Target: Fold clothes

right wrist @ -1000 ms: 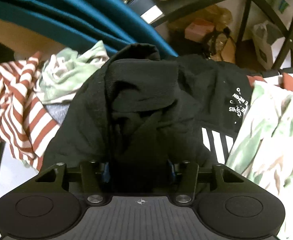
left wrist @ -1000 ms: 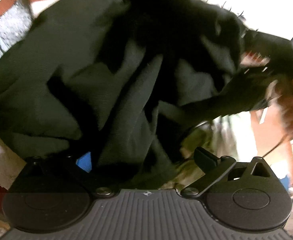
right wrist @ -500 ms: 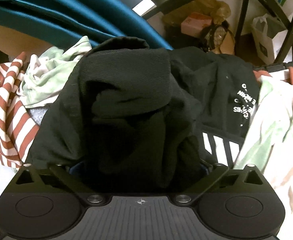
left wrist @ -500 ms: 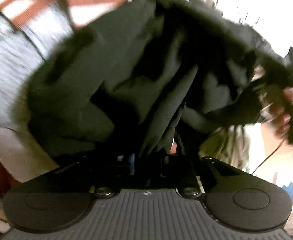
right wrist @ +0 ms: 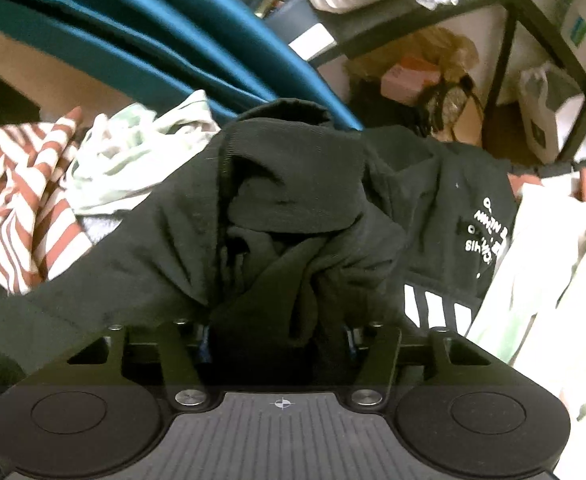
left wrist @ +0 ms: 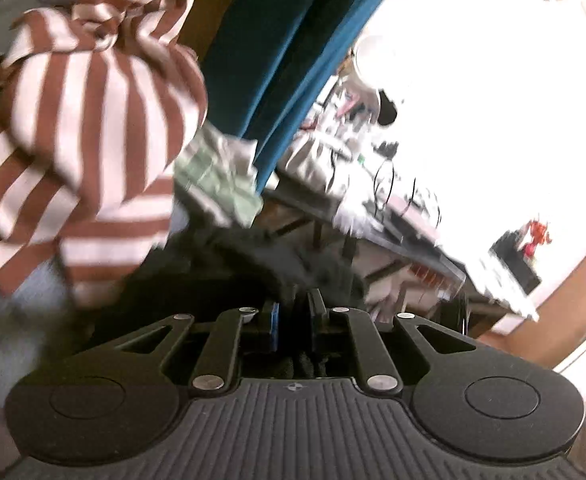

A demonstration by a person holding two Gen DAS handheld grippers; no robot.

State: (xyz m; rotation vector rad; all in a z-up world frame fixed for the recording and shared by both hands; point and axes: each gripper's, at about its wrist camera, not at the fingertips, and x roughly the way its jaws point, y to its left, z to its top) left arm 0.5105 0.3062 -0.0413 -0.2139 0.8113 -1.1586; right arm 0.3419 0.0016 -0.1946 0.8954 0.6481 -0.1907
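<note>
The left gripper (left wrist: 293, 312), jaws drawn narrow, pinches a fold of the crumpled black cotton garment (right wrist: 293, 220) while the right gripper (right wrist: 279, 336) clamps its bunched cloth, beside a rust-and-white striped shirt (left wrist: 81, 128) on the heap.

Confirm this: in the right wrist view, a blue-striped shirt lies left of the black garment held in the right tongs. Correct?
Not quite. The striped shirt is rust-red and white, not blue, as the right wrist view shows. It does lie left of the black garment, a bunch of which sits between the right tongs.
</note>
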